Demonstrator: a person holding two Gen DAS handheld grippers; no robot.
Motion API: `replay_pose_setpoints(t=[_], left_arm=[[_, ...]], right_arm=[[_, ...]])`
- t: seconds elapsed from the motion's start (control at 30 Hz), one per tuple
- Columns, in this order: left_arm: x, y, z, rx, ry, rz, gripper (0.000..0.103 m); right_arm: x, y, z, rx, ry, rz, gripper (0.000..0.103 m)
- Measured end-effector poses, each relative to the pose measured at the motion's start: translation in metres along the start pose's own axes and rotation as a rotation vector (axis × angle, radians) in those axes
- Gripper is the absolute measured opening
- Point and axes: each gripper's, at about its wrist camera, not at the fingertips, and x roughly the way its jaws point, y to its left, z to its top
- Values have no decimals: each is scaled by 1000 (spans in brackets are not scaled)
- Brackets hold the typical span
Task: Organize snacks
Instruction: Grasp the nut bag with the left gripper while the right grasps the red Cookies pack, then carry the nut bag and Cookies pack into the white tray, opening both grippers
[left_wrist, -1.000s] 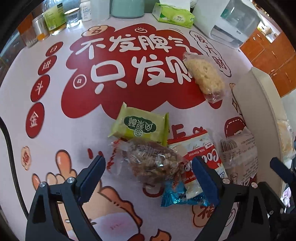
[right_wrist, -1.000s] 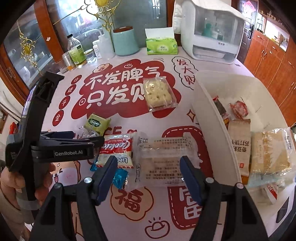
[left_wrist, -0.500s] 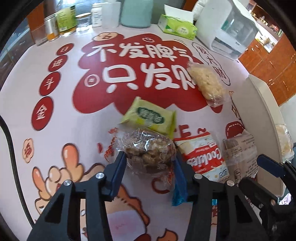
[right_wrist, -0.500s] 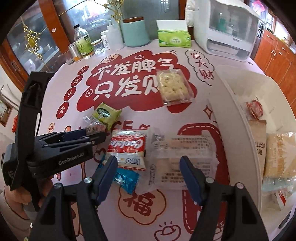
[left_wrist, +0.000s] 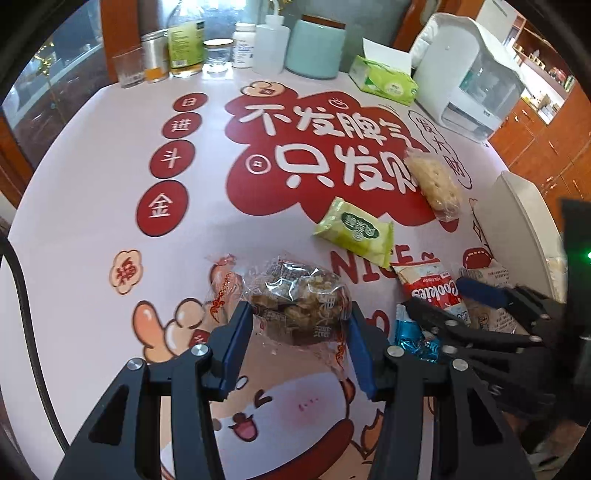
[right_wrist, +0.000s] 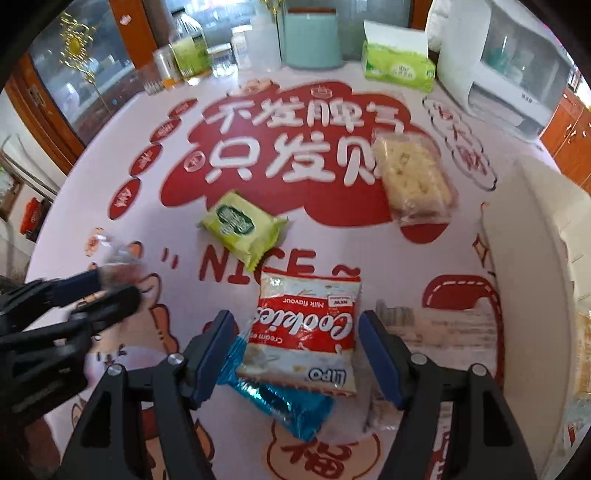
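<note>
The left gripper (left_wrist: 299, 325) was clenched on a clear-wrapped nut brittle packet (left_wrist: 295, 295), its blue pads pressing the wrapper from both sides; whether the packet had left the tablecloth (left_wrist: 92, 192) could not be told. The right gripper (right_wrist: 295, 343) stood spread wide, grasping nothing, its fingers straddling a red-and-white Cookies packet (right_wrist: 306, 328) without touching it.

Taking that Cookies packet as the landmark: a blue foil packet (right_wrist: 288, 402) lay partly under its near edge, nearer the camera. A green packet (right_wrist: 240, 225) lay beyond it and to the left, apart from it. A clear bag of pale crackers (right_wrist: 413, 181) lay farther off and to the right. A clear-wrapped biscuit packet (right_wrist: 424, 328) lay just beside it on the right, blurred. Past that, farther right, rose the white wall of the bin (right_wrist: 517, 240), which held some pale packets at the frame's edge. The brittle packet in the left jaws was to its left.

The step in hand looked like collecting snacks from the table for the bin: one was gripped, another lined up. The next move would call for the right jaws to close on the Cookies packet across its width, taking care not to pinch the blue foil beneath, while the left carried the brittle over the bin wall before letting go.
</note>
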Motion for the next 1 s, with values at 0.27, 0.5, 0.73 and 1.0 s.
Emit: replay_pose_setpoints(t=[0.27,0.5,0.73,1.0], left_arm=[[-4,10,2,-44,-13,14,49],[-15,8,2,-40,-38,31,49],[-35,-13,1,12,-56,38,49],[-86,-48,4,97,-154,48,49]], right_arm=[[22,10,-1,-21,42,2,70],[17,13,-2,-23,26,46,48],[-22,10,-12,-41,-75,68,47],[-87,-3,-22,-21,-176,115,47]])
